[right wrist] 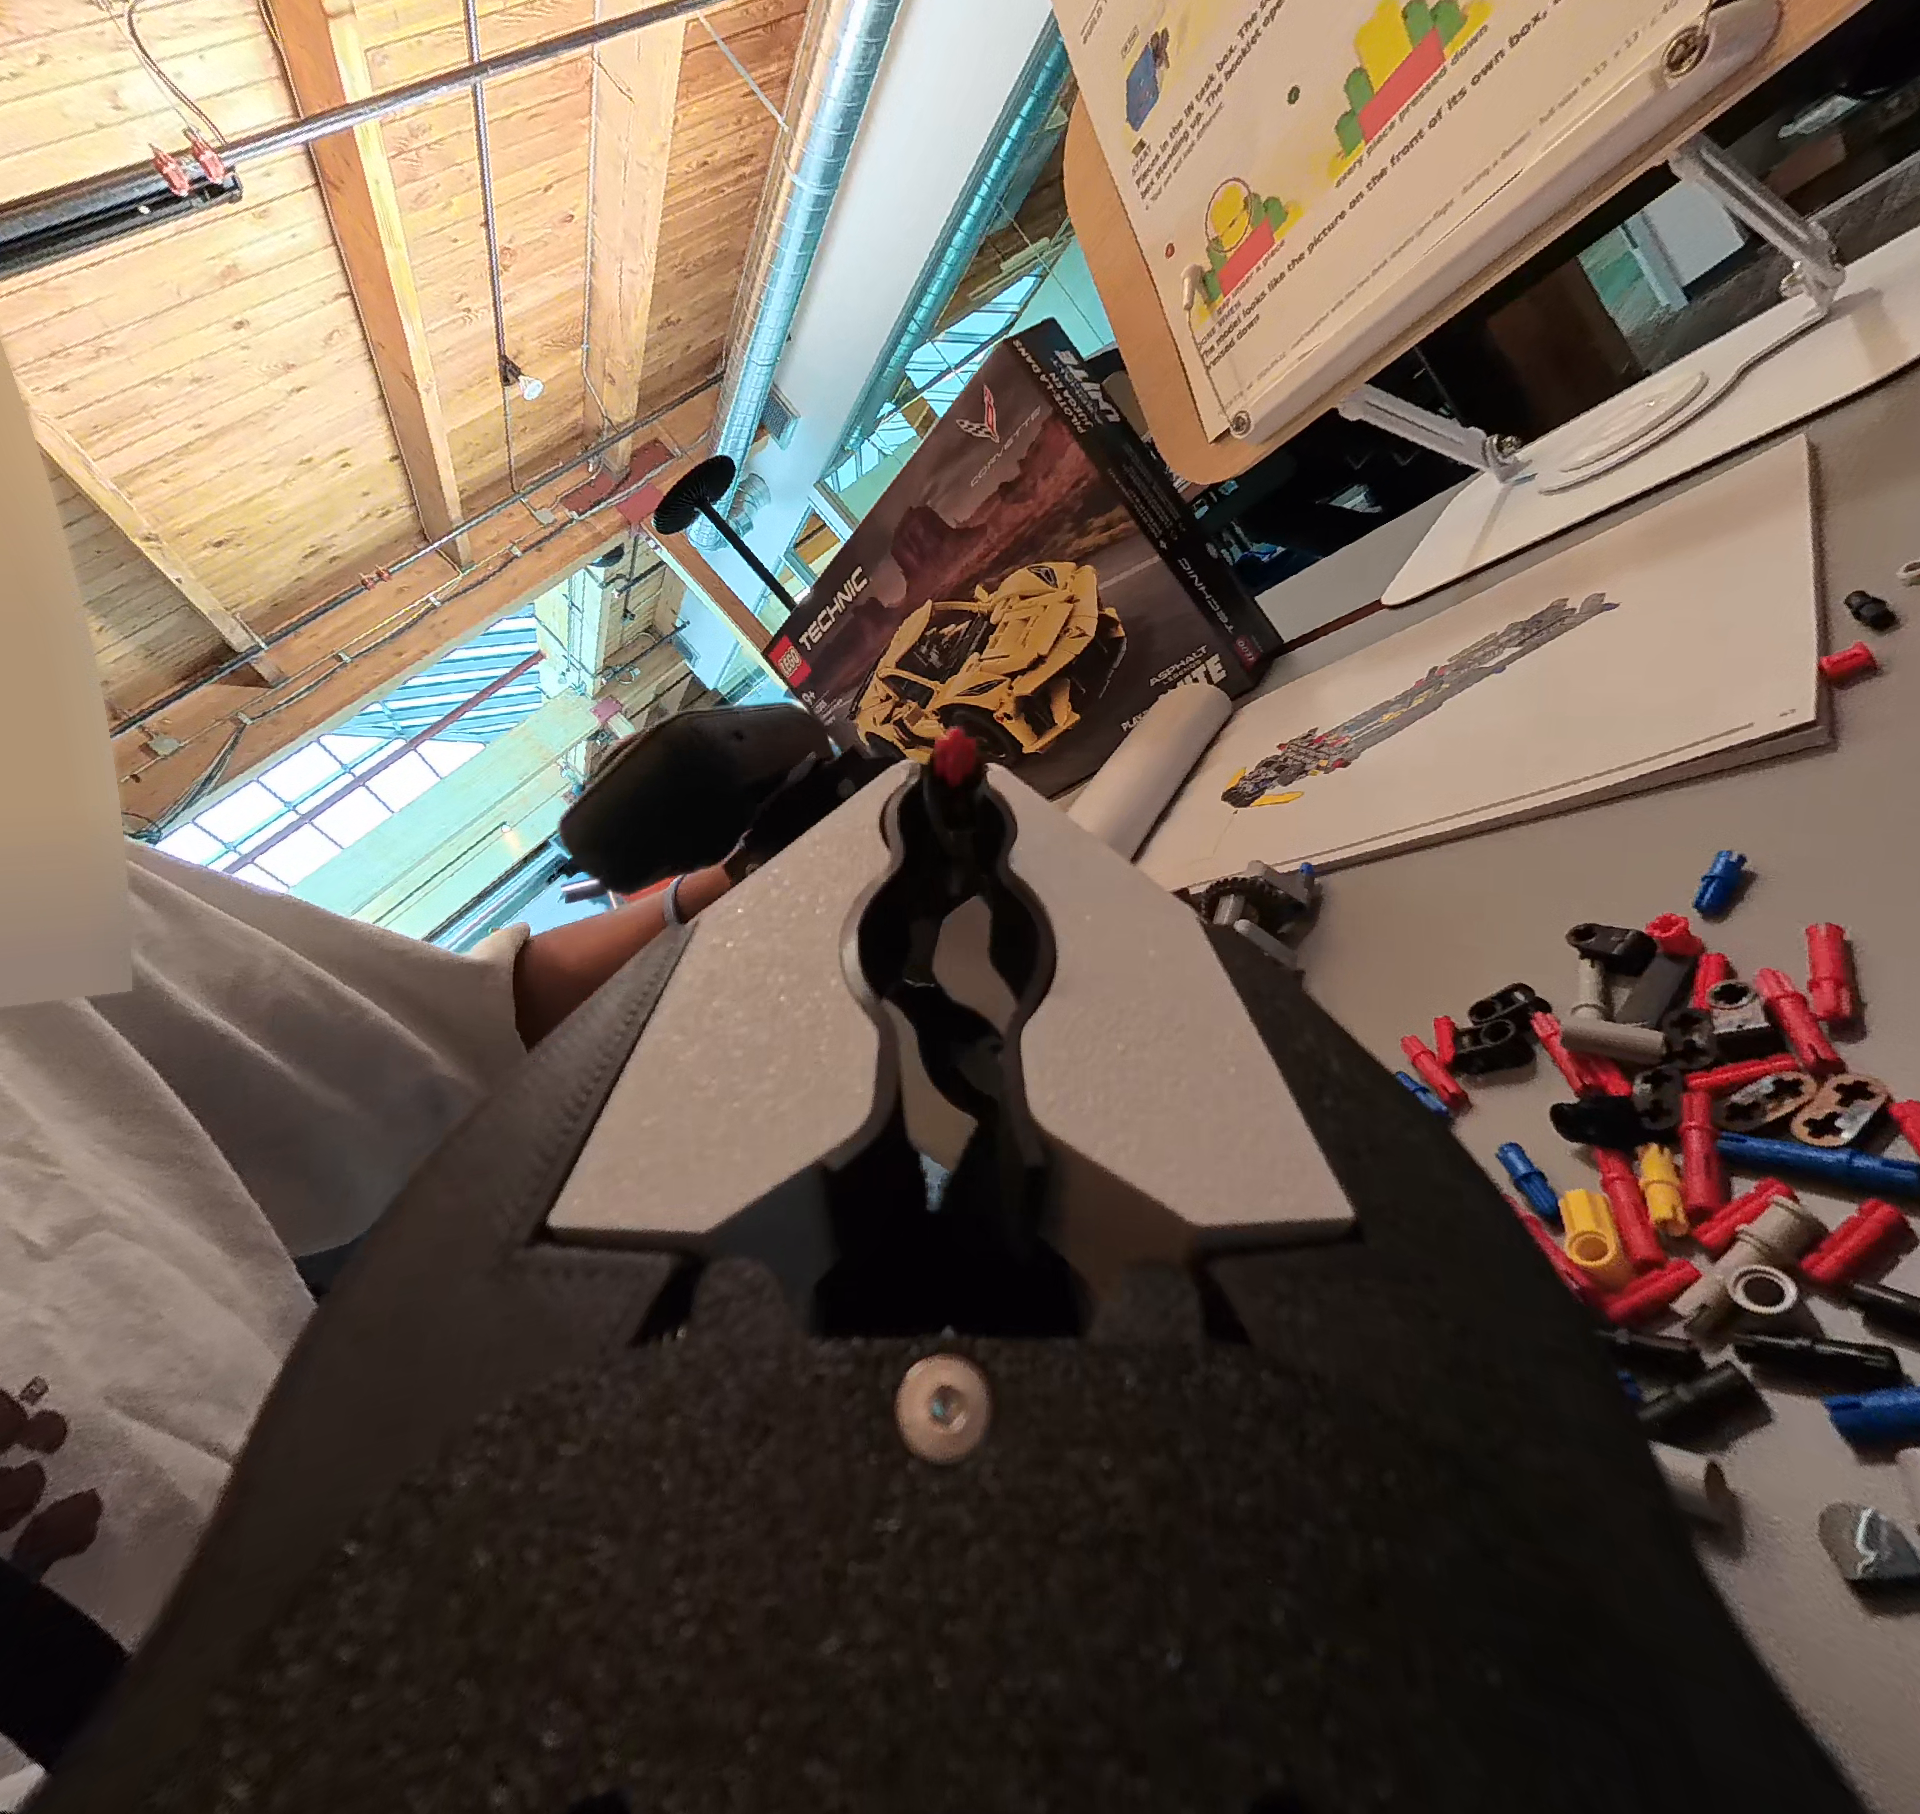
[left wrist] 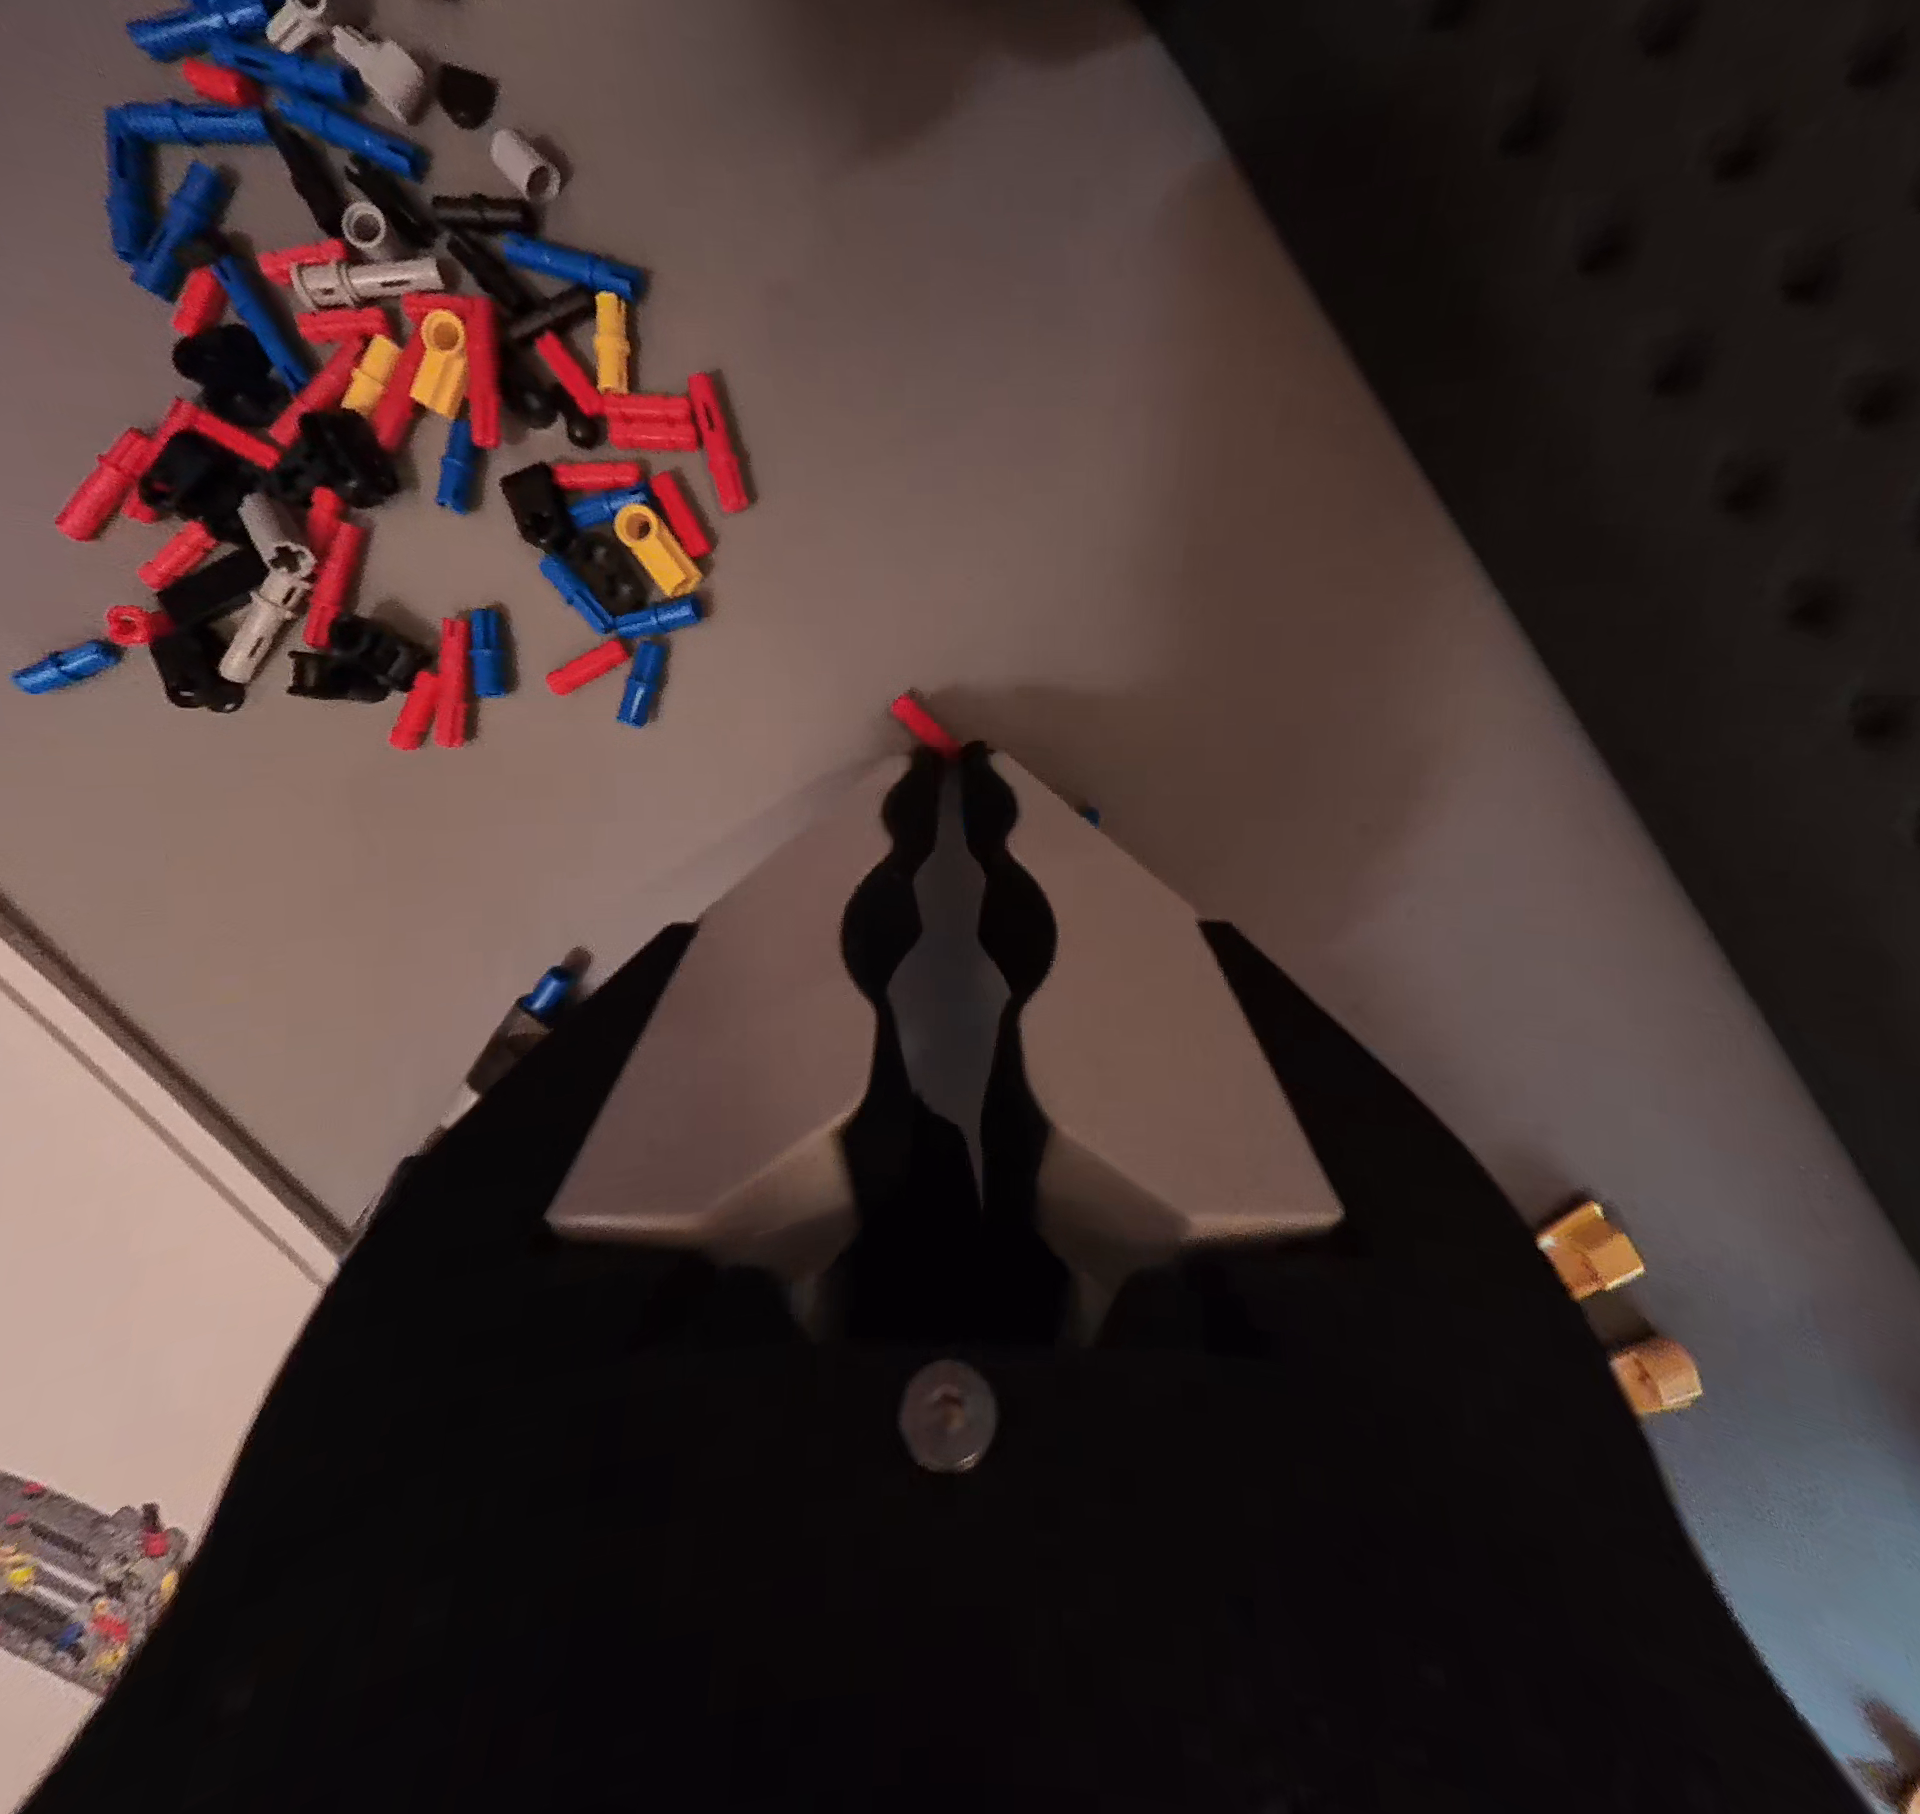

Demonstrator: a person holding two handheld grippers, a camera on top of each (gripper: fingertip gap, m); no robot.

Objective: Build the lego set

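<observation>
In the left wrist view my left gripper [left wrist: 951, 754] is shut low over the grey table [left wrist: 935, 414]. A small red pin [left wrist: 925, 723] sticks out from its tips, and a bit of blue shows between the fingers. A pile of loose pins and connectors [left wrist: 395, 393] in blue, red, black, yellow and grey lies to the upper left. In the right wrist view my right gripper [right wrist: 951, 777] is raised in the air. It is shut on a thin black piece [right wrist: 935, 891] with a red pin [right wrist: 954, 754] at its tip. The same pile [right wrist: 1714, 1120] lies at the right.
The open instruction booklet [right wrist: 1507, 715] and the set's box [right wrist: 1029, 611] are behind the right gripper. A small gear assembly [right wrist: 1262, 907] lies near the booklet. A printed sheet on a stand [right wrist: 1403, 102] hangs above. Two yellow pieces [left wrist: 1590, 1250] lie by a black dimpled mat [left wrist: 1610, 258]. A person's arm [right wrist: 592, 943] is at the left. There is about 15 cm between the tips of the two grippers.
</observation>
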